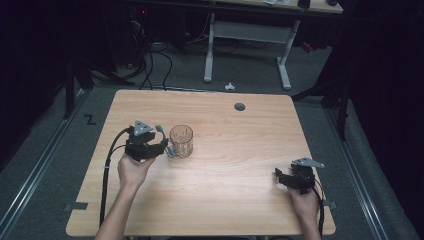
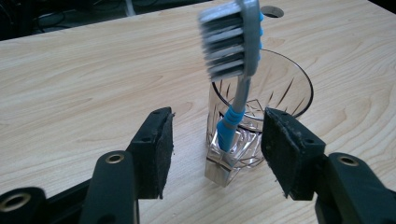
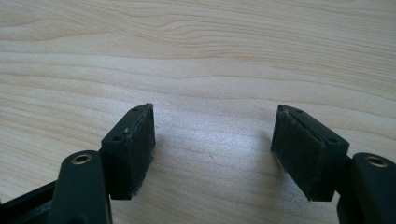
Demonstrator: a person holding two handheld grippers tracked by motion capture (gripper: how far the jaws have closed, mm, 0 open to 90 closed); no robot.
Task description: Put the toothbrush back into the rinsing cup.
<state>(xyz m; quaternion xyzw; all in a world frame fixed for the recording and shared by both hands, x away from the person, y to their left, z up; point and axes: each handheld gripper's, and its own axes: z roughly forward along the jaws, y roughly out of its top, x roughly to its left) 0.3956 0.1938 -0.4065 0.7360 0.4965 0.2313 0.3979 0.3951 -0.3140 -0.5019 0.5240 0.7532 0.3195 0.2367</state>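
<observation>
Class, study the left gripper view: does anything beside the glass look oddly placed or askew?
Yes. The toothbrush stands outside the glass, clear handle end on the table, tilted against its wall, unheld between the open left gripper.

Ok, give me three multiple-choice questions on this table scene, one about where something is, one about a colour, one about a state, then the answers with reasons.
1. Where does the toothbrush stand?
A. Inside the glass
B. On the table in front of the glass, on its end
C. Flat by the right gripper

2. What colour is the grip section on the toothbrush handle?
A. Red
B. Green
C. Blue

3. How is the left gripper?
A. Open, pads off the toothbrush
B. Clamped on the glass
C. Shut with nothing between

Answers: 1 B, its clear foot rests on the wood before the glass. 2 C, a blue band shows above the foot. 3 A, gaps show on both sides of the handle.
</observation>
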